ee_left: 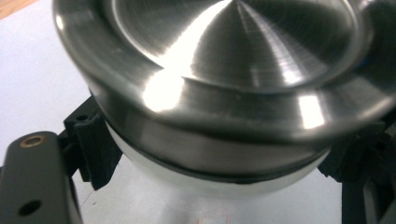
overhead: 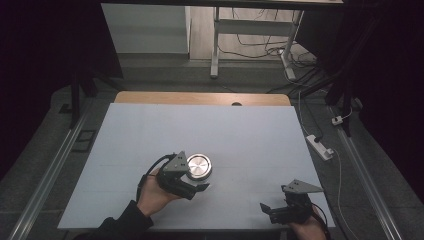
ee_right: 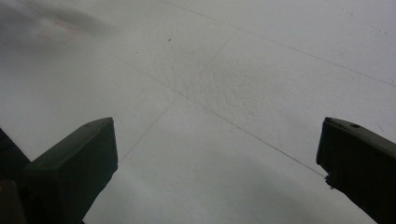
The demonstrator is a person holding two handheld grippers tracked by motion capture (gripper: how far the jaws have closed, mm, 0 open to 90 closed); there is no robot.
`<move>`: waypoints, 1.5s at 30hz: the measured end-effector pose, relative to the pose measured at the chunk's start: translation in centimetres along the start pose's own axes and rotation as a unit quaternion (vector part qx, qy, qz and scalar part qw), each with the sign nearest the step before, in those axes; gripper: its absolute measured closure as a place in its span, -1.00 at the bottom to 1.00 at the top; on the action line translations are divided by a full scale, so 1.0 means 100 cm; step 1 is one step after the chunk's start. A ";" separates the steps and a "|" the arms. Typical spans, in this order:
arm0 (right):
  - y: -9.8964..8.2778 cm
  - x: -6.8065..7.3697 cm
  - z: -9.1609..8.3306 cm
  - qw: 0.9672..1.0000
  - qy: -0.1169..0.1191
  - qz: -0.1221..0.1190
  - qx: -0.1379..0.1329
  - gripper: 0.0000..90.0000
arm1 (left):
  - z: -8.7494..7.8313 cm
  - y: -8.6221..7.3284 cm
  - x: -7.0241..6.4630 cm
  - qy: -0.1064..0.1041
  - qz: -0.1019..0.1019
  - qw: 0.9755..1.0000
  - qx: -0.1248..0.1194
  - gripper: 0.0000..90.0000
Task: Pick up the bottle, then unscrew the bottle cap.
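Your left claw [overhead: 192, 181] is clamped on the white sides of the steel-topped round tin [overhead: 199, 166] at mid-counter [overhead: 250, 135], likely heavy and slippery, so grip below the rim, while your right claw [overhead: 280, 210] rests apart.

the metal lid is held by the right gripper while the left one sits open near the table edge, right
Not quite: the sides are swapped. The left gripper holds the metal lid; the left gripper view shows its jaws on either side of the lid. The right gripper is the open one near the table edge, as the high view shows.
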State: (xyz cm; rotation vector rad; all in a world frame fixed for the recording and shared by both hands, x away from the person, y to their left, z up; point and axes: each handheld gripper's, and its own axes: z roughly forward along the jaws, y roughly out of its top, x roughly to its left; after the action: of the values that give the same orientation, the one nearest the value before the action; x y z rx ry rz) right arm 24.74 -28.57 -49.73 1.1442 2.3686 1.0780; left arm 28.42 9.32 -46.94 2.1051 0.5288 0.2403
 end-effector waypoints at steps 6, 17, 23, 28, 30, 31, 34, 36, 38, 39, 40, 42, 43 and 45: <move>0.000 0.000 -0.002 1.000 0.005 -0.001 -0.009 -1.00 | 0.001 -0.002 0.000 -0.002 -0.005 1.000 0.000 -0.65; 0.007 0.003 -0.004 0.999 0.022 -0.012 -0.029 -1.00 | 0.006 -0.003 0.001 -0.004 -0.010 1.000 0.001 -0.65; 0.019 0.011 -0.002 0.997 0.039 -0.034 -0.049 -1.00 | 0.006 -0.005 0.003 -0.003 -0.016 1.000 -0.001 -0.65; 0.030 0.019 0.003 0.995 0.060 -0.052 -0.063 -1.00 | 0.005 -0.005 0.005 -0.002 -0.019 1.000 -0.003 -0.65; 0.032 0.021 0.004 0.994 0.067 -0.053 -0.066 -1.00 | 0.006 -0.005 0.005 -0.002 -0.019 1.000 -0.003 -0.65; 0.034 0.022 0.005 0.994 0.074 -0.053 -0.067 -1.00 | 0.006 -0.005 0.004 -0.002 -0.018 1.000 -0.002 -0.65; 0.040 0.028 0.007 0.992 0.088 -0.054 -0.070 -1.00 | 0.007 -0.005 0.004 -0.001 -0.017 1.000 -0.001 -0.65; 0.047 0.031 0.010 0.990 0.104 -0.055 -0.074 -1.00 | 0.007 -0.005 0.003 -0.002 -0.017 1.000 -0.001 -0.65; 0.049 0.032 0.011 0.990 0.108 -0.056 -0.074 -1.00 | 0.007 -0.005 0.003 -0.002 -0.015 1.000 0.000 -0.65; 0.052 0.033 0.012 0.989 0.111 -0.057 -0.073 -1.00 | 0.007 -0.005 0.003 -0.002 -0.015 1.000 0.000 -0.65; 0.054 0.034 0.013 0.989 0.115 -0.057 -0.075 -1.00 | 0.007 -0.004 0.002 -0.002 -0.015 1.000 -0.001 -0.65; 0.059 0.037 0.015 0.988 0.121 -0.062 -0.077 -1.00 | 0.008 -0.004 0.002 -0.002 -0.014 1.000 0.000 -0.65; 0.065 0.040 0.016 0.987 0.122 -0.068 -0.073 -1.00 | 0.008 -0.004 0.002 -0.002 -0.014 1.000 0.000 -0.65; 0.067 0.042 0.018 0.987 0.122 -0.072 -0.070 -1.00 | 0.008 -0.004 0.002 -0.003 -0.015 1.000 0.000 -0.65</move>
State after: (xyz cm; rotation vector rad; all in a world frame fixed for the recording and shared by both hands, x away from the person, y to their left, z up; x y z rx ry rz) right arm 26.66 -21.77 -45.76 0.8189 2.4649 1.3755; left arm 28.79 9.05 -47.75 2.0963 0.5564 0.2177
